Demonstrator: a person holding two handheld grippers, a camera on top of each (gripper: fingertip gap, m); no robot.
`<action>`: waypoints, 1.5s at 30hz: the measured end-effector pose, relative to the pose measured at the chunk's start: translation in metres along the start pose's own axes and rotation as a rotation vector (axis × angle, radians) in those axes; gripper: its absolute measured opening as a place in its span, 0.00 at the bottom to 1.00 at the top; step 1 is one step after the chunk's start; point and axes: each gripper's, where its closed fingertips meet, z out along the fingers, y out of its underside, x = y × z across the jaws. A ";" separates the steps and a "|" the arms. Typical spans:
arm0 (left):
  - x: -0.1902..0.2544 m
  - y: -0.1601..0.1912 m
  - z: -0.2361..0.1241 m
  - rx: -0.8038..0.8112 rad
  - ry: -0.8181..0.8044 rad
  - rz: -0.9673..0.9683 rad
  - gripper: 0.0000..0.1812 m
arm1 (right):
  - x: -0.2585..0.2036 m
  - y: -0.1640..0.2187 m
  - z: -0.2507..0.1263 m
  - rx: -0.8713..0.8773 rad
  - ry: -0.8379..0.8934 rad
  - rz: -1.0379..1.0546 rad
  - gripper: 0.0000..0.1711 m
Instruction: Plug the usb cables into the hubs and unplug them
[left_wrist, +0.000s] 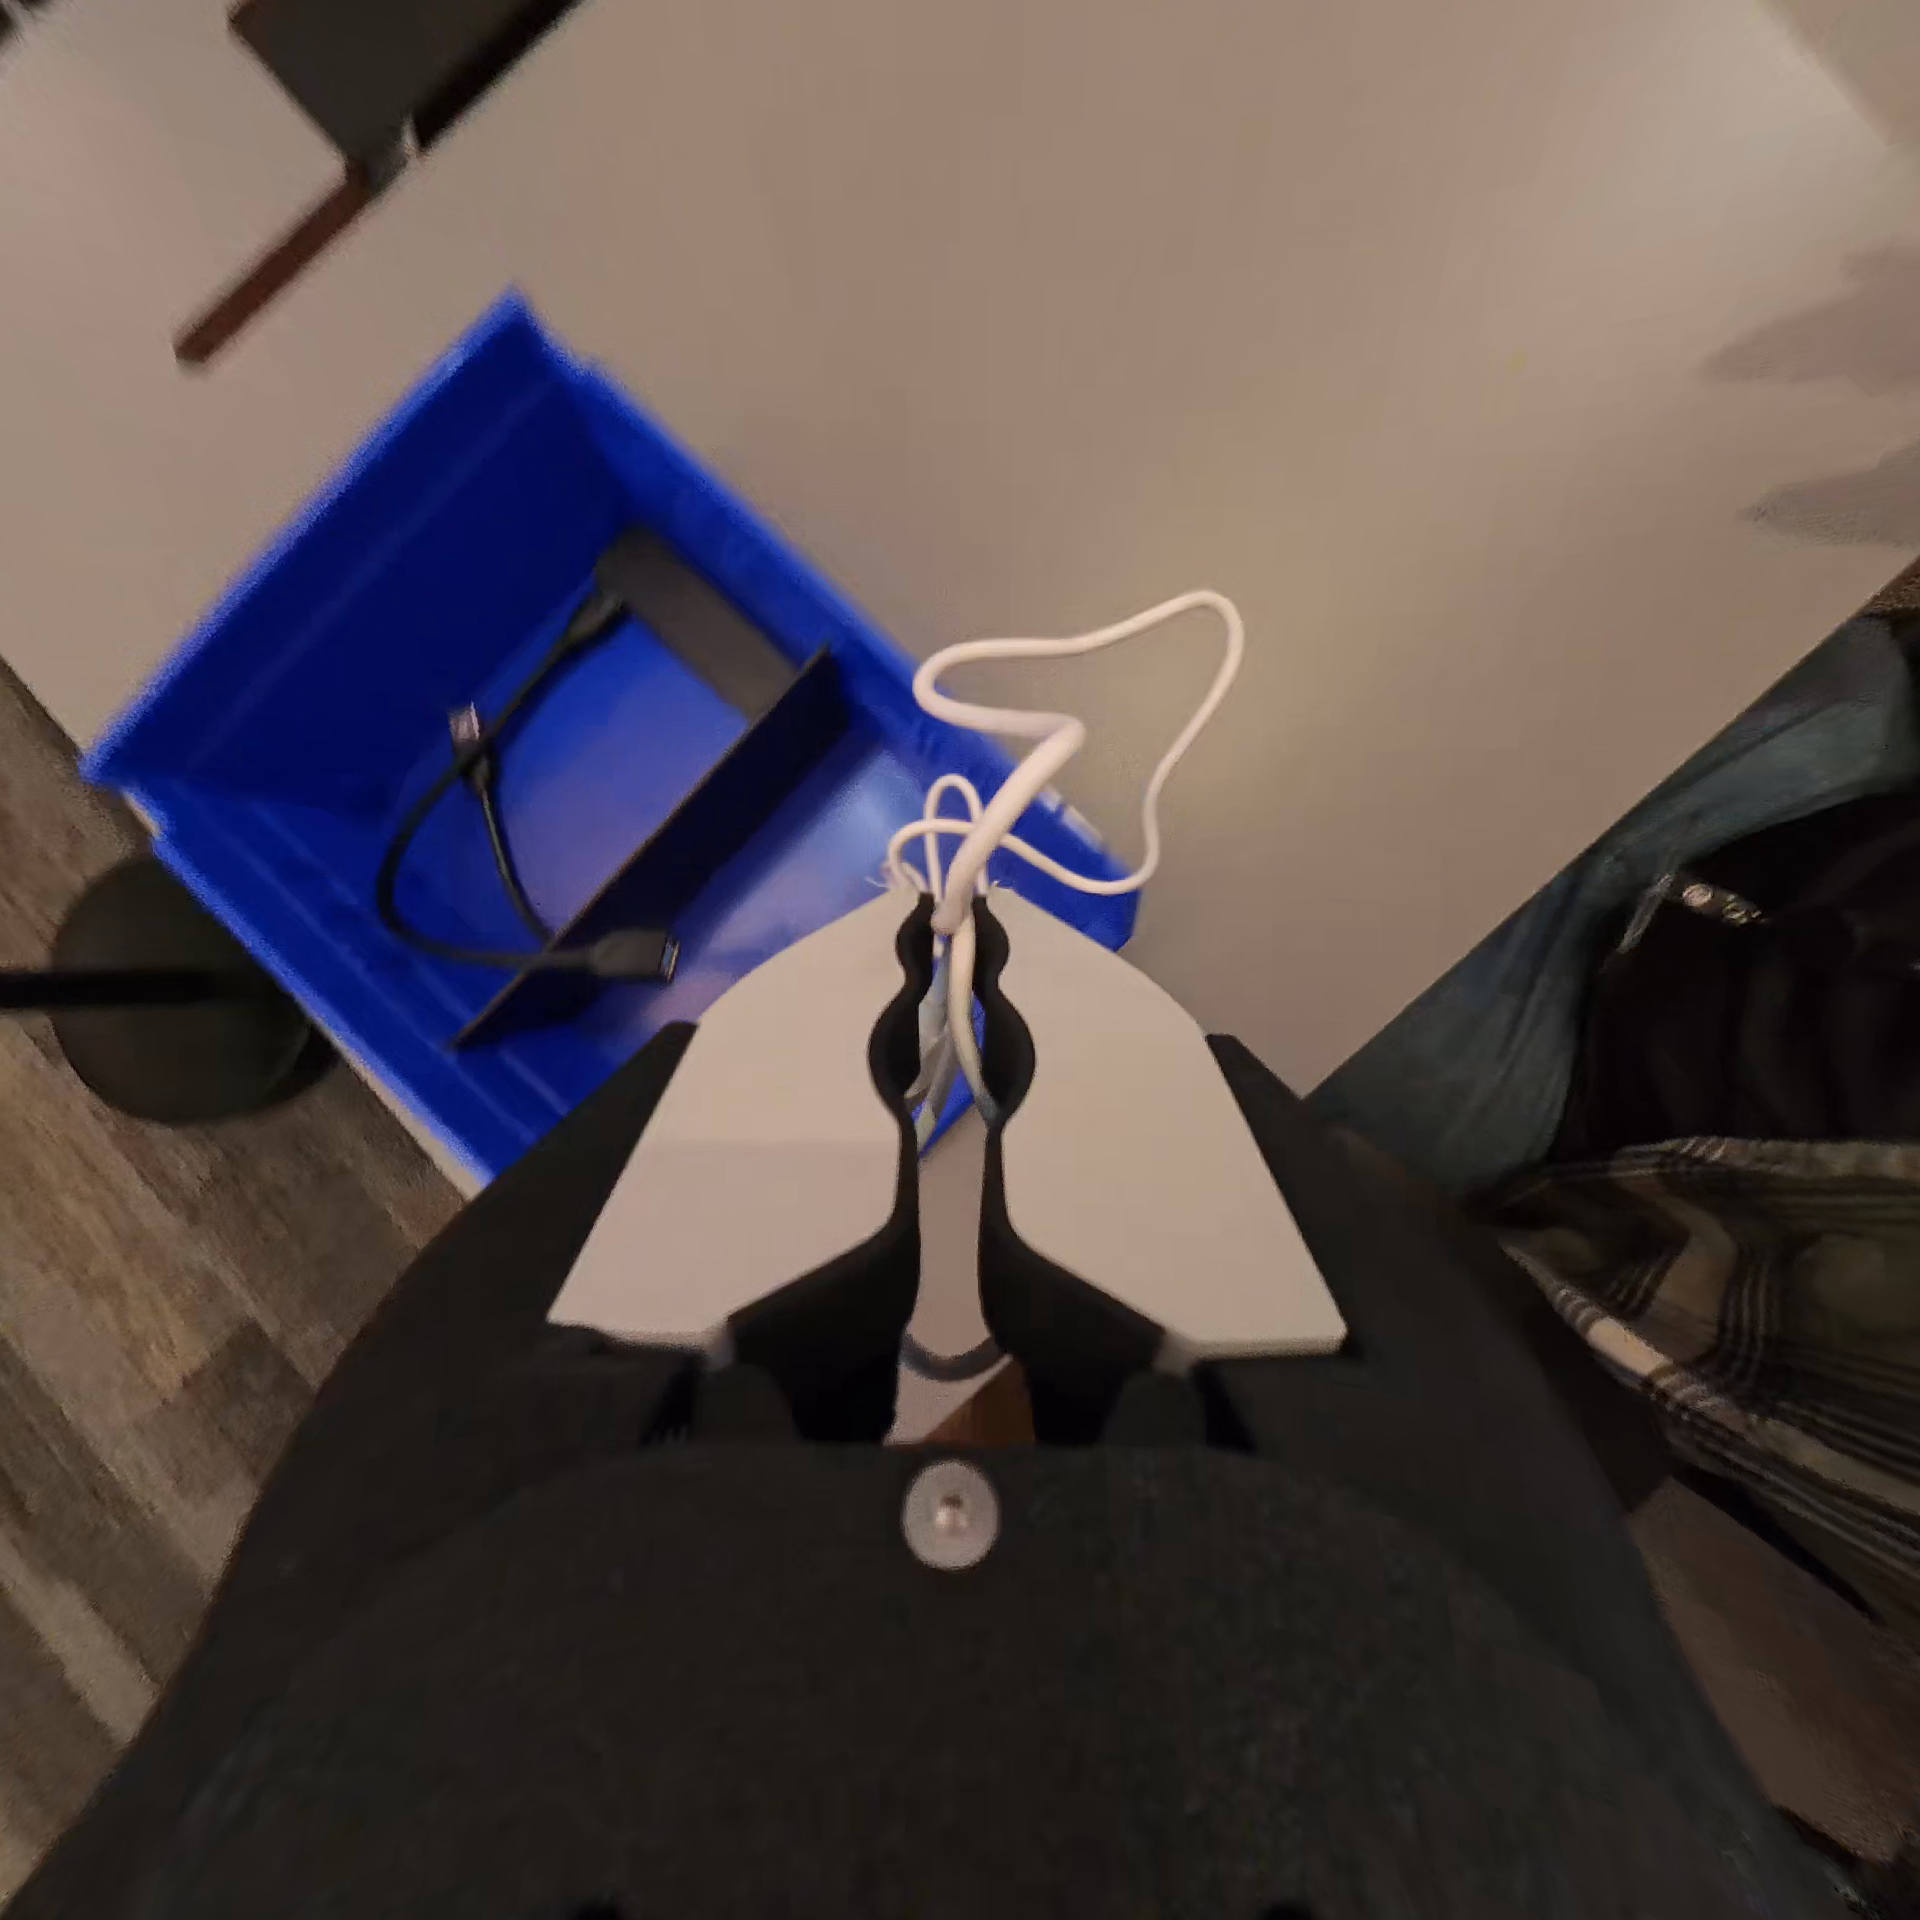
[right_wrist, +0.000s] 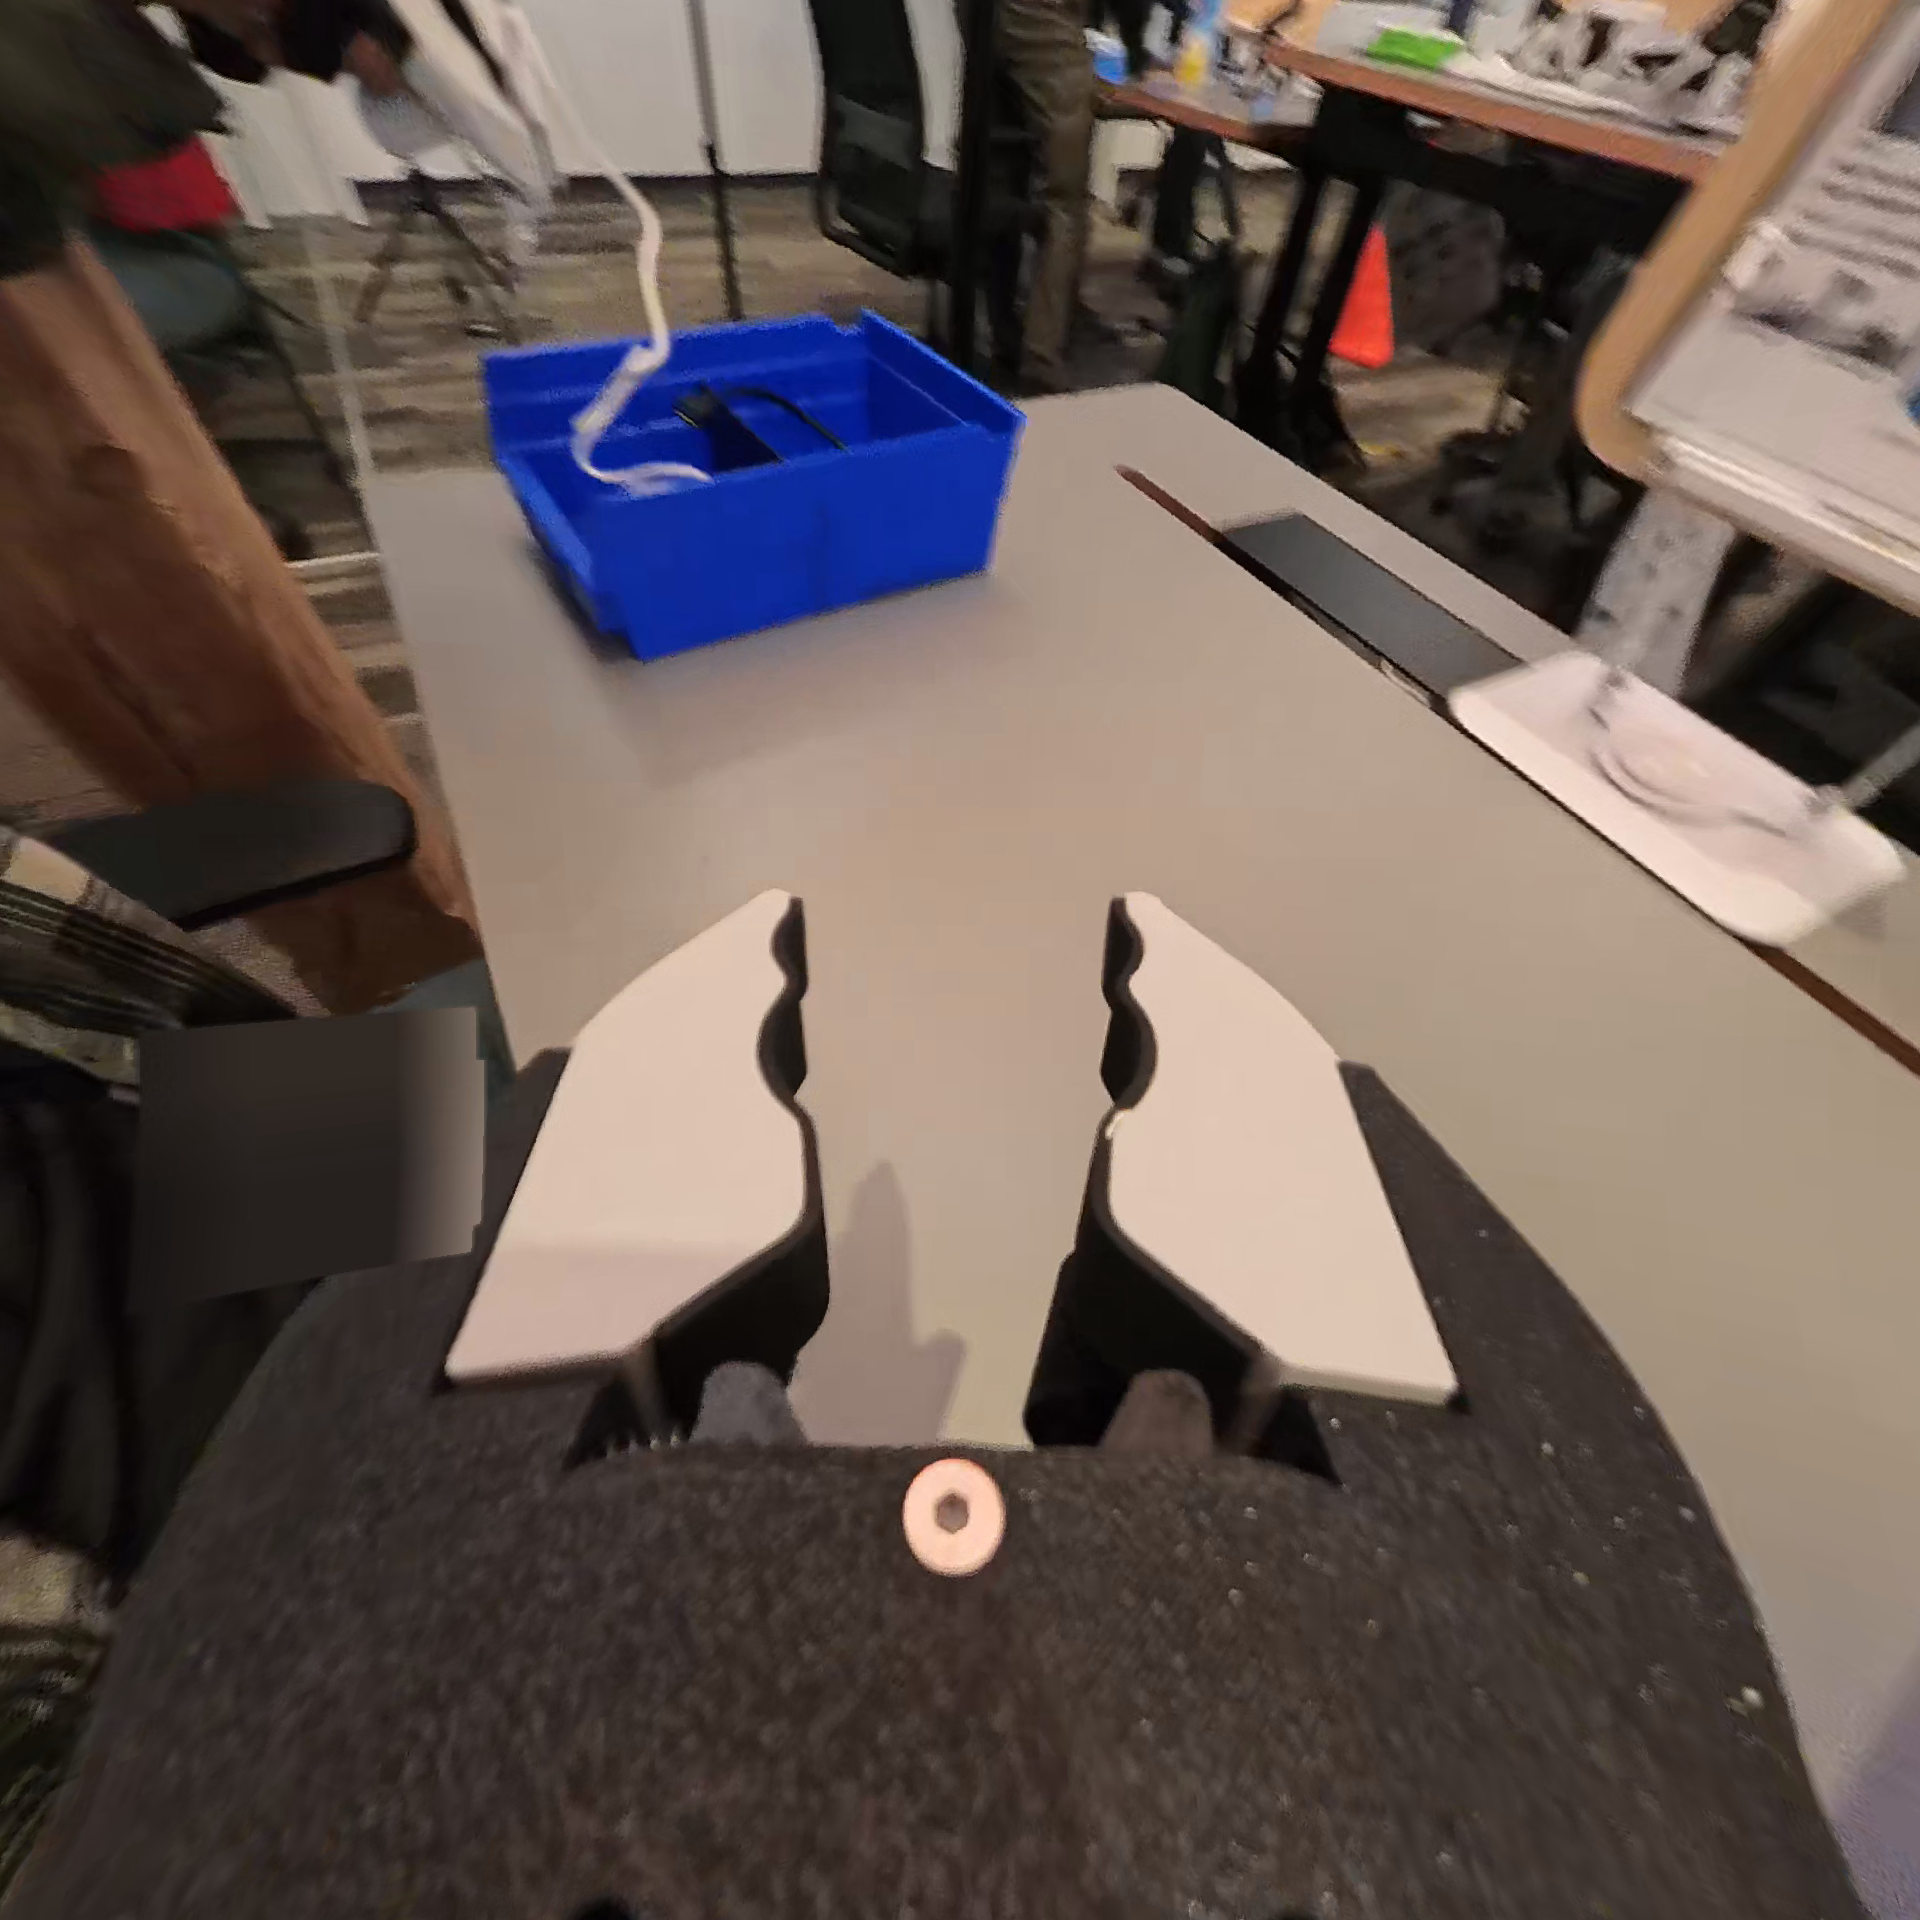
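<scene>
My left gripper (left_wrist: 951, 914) is shut on a white usb cable (left_wrist: 1081, 717) and holds it high above the near corner of a blue bin (left_wrist: 343, 623); the cable loops out beyond the fingertips. In the right wrist view the same white cable (right_wrist: 644, 270) hangs from the left gripper (right_wrist: 457, 104) at the top left down into the blue bin (right_wrist: 790, 530). A black usb cable (left_wrist: 468, 821) lies in the bin beside a black divider (left_wrist: 665, 852). My right gripper (right_wrist: 956, 914) is open and empty, low over the grey table (right_wrist: 987, 748). No hub is clearly visible.
A black slot (right_wrist: 1361, 603) runs along the table's right side, with a white tray (right_wrist: 1683, 800) beyond it. A wooden panel (right_wrist: 156, 623) and a chair armrest (right_wrist: 239, 842) stand at the left. A round black stand base (left_wrist: 177, 997) sits on the floor.
</scene>
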 end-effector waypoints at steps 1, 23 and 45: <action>0.011 -0.014 -0.003 0.028 0.001 0.028 0.03 | -0.008 -0.011 0.012 0.018 -0.042 -0.017 0.32; 0.170 -0.184 -0.013 0.406 0.252 0.290 0.03 | -0.088 -0.137 0.137 -0.049 -0.693 0.143 0.19; 0.211 -0.150 0.078 0.616 0.712 0.060 0.39 | 0.110 -0.174 -0.090 -0.068 0.026 0.257 0.00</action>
